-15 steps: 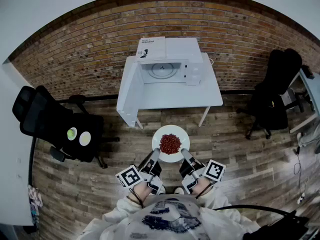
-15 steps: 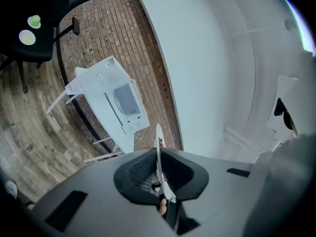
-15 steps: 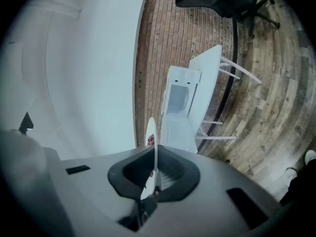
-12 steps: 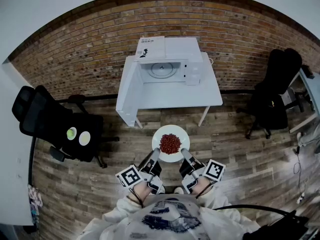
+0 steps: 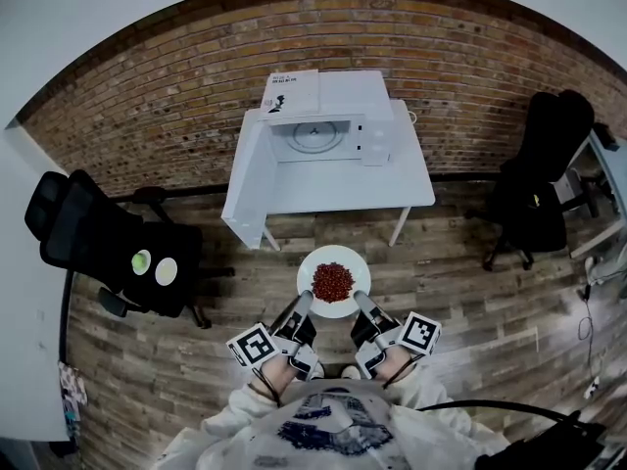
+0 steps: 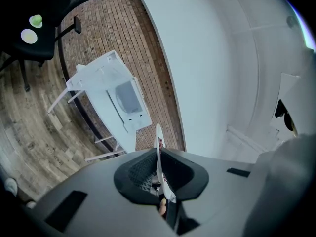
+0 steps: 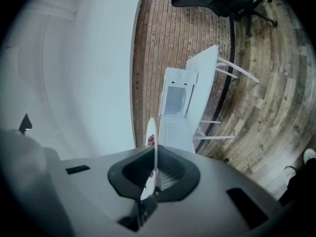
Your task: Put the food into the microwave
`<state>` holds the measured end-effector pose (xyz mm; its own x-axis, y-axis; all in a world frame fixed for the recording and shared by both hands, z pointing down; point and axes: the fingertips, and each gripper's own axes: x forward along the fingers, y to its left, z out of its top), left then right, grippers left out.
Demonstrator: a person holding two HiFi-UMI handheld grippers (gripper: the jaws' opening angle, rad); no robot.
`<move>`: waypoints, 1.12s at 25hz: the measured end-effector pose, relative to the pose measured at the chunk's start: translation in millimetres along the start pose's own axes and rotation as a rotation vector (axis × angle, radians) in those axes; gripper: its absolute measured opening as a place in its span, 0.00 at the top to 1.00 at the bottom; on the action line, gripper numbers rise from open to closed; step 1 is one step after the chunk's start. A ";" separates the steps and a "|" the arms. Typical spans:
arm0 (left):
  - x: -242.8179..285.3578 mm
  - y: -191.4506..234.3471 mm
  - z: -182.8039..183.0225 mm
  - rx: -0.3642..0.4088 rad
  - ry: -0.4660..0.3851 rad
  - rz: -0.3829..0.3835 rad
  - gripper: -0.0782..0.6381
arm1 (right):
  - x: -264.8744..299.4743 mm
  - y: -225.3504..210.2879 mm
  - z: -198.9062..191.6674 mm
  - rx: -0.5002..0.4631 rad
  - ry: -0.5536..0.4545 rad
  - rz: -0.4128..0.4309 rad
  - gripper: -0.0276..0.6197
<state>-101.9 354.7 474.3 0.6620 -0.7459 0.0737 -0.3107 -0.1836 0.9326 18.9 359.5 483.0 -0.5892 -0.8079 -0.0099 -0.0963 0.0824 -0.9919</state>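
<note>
Plate (image 5: 334, 255) of red food (image 5: 333, 281): held over floor, well short of microwave (image 5: 328, 135), which stands door-open on white surface (image 5: 392, 189). Left gripper (image 5: 300, 308), right gripper (image 5: 361, 305): fingers clamped narrow on opposite plate rims. Step: transport. Next, likely: advance level into microwave.

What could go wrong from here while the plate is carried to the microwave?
1. The plate is held only at its near rim by the left gripper and right gripper; uneven hands may tilt it and spill the loose red food.
2. The microwave has its door open at the left; the plate could clip it going in.
</note>
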 end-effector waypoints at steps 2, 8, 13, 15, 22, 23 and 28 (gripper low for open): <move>5.2 -2.7 -3.9 -0.008 -0.006 -0.005 0.85 | -2.2 -1.1 5.1 0.003 0.004 0.005 0.92; 22.1 -20.8 -23.8 -0.145 -0.055 -0.087 0.85 | -13.3 -5.1 20.1 -0.011 0.020 0.010 0.92; 31.2 -23.2 -31.3 -0.148 -0.054 -0.096 0.85 | -19.3 -9.4 29.2 -0.008 0.022 0.006 0.93; 33.6 -19.6 -30.8 -0.126 -0.047 -0.082 0.85 | -19.3 -11.1 32.7 -0.015 0.020 0.003 0.92; 56.6 -7.9 -22.3 -0.102 -0.013 -0.062 0.85 | -7.0 -19.8 51.3 -0.002 -0.008 -0.006 0.93; 63.4 -10.7 -20.3 -0.145 -0.018 -0.091 0.85 | -2.6 -20.9 54.5 -0.004 -0.011 -0.010 0.92; 90.5 1.2 4.0 -0.174 -0.009 -0.103 0.85 | 28.8 -26.2 73.4 -0.016 -0.023 -0.020 0.92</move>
<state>-45.1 284.4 480.6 0.6779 -0.7346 -0.0280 -0.1181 -0.1464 0.9821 63.4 291.2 499.5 -0.5686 -0.8226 0.0070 -0.1206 0.0750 -0.9899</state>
